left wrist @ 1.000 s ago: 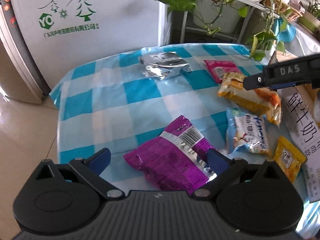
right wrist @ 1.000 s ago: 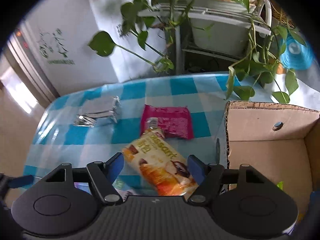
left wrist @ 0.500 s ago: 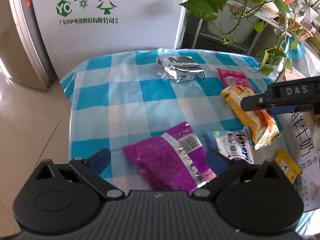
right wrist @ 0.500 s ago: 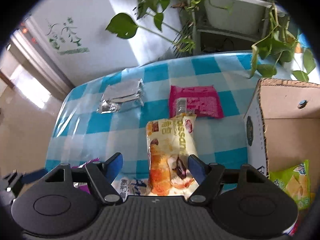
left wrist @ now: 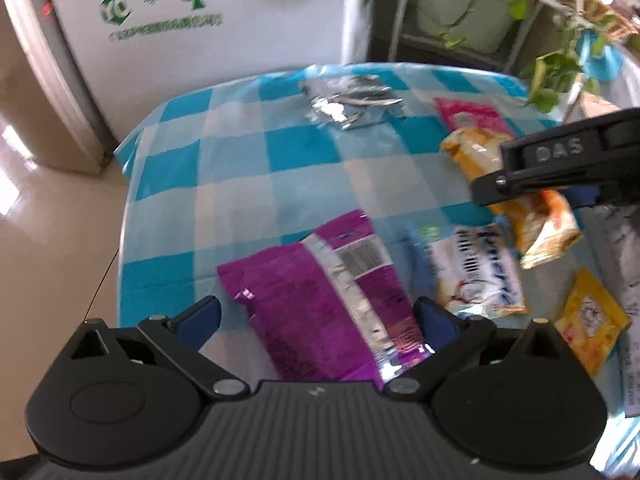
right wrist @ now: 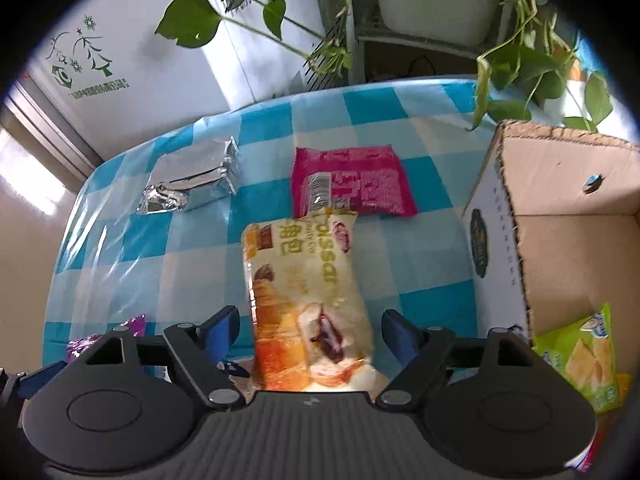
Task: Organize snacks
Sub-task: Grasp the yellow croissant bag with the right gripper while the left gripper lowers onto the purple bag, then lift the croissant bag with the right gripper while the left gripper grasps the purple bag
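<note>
A purple snack bag [left wrist: 320, 300] lies on the blue-checked tablecloth [left wrist: 240, 168], between the fingers of my left gripper [left wrist: 316, 316]. That gripper is open, with its left pad clear of the bag. My right gripper [right wrist: 310, 328] straddles an orange croissant pack [right wrist: 304, 292]. Its jaws are opening, and a gap shows on each side of the pack. Beyond it lie a pink pack [right wrist: 352, 184] and a silver foil pack [right wrist: 192, 176]. A white-and-blue pack [left wrist: 476, 276] and a small yellow pack [left wrist: 592, 320] lie right of the purple bag.
An open cardboard box [right wrist: 560, 184] stands at the table's right side with a green snack pack [right wrist: 580, 352] inside. Trailing plants [right wrist: 192, 24] hang over the far edge. A white cabinet [left wrist: 160, 20] stands behind the table. Floor [left wrist: 48, 240] lies past the left edge.
In the right wrist view the croissant pack has gone from slanted to lengthwise between the fingers, which now stand wider apart. The purple bag sits more centrally between the left fingers.
</note>
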The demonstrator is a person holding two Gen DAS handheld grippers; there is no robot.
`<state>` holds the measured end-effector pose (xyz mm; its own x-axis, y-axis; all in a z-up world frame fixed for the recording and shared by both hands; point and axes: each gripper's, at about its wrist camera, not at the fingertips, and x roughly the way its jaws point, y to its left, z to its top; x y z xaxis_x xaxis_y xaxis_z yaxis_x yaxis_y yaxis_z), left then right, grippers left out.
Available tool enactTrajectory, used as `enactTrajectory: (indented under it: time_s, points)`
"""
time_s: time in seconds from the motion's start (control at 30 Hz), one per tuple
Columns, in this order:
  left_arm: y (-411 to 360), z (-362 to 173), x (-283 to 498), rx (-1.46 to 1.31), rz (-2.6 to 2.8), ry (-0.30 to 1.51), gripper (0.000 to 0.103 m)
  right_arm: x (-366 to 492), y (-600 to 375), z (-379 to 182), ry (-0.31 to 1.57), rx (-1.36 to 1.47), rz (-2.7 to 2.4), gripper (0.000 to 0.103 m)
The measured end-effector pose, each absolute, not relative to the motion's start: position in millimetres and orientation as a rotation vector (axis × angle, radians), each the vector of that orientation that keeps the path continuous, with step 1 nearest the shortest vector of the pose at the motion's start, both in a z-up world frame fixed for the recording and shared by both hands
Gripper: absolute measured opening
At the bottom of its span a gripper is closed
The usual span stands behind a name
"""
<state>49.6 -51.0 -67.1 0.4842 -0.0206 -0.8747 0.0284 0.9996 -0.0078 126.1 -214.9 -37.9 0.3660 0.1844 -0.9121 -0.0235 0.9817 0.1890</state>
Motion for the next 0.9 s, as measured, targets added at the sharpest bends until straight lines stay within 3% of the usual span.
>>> enactTrajectory:
  time_s: [0.37, 0.9]
  points:
    - [-40.6, -75.4, 49.0, -0.030, 0.050, 1.064, 0.103, 128.6, -201.5, -46.4, 1.200, 0.114, 0.114, 0.092]
    - [-40.3, -75.2, 47.9, -0.033, 0.061, 1.050, 0.103, 129.1, -191.7, -50.3, 1.189, 0.014, 0.114, 0.093]
